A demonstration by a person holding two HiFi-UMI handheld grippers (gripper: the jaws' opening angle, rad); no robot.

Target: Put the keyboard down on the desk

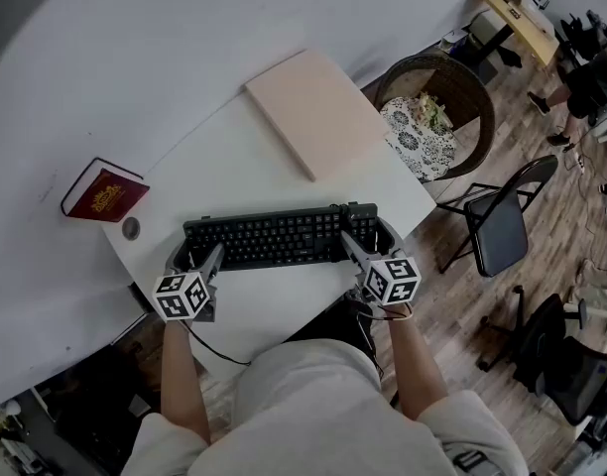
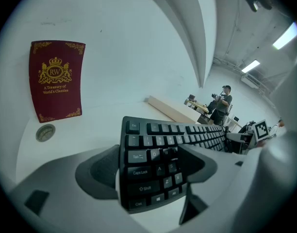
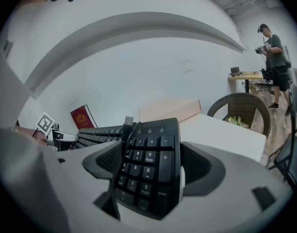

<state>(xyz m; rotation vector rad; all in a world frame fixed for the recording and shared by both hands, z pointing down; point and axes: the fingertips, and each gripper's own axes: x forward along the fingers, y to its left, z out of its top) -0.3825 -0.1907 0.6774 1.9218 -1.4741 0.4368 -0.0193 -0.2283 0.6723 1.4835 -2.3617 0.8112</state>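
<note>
Head view showed the keyboard (image 1: pixel 274 237) lying crosswise in the middle of the frame, over the near part of the desk (image 1: pixel 284 305), its long side parallel to the near edge. Whether its underside touched the top could not be told. The left gripper (image 1: pixel 191 254) was clamped on the keyboard's left end and the right gripper (image 1: pixel 366 234) on its right end. In the left gripper view the two jaws stood on either side of the Tab, Caps Lock and Shift keys, one jaw at the board's far edge and one at its near edge. In the right gripper view the jaws gripped the number pad the same way, and a thin black cable (image 3: pixel 120 164) ran down across the pad beside the left jaw.

To the left of the keyboard, a small round disc (image 1: pixel 131 228) was set in the desk near its left edge. Beyond it, at the left of the frame, a dark red book (image 1: pixel 105 191) with gold print stood against the wall. A pale flat board (image 1: pixel 318 112) lay at the far right of the desk, well apart from the keyboard. Right of the desk a wicker chair (image 1: pixel 437 107) held a patterned cushion, and a folding chair (image 1: pixel 497 231) stood lower down on the wood floor. A person (image 3: pixel 274 52) stood far off at the upper right of the right gripper view.
</note>
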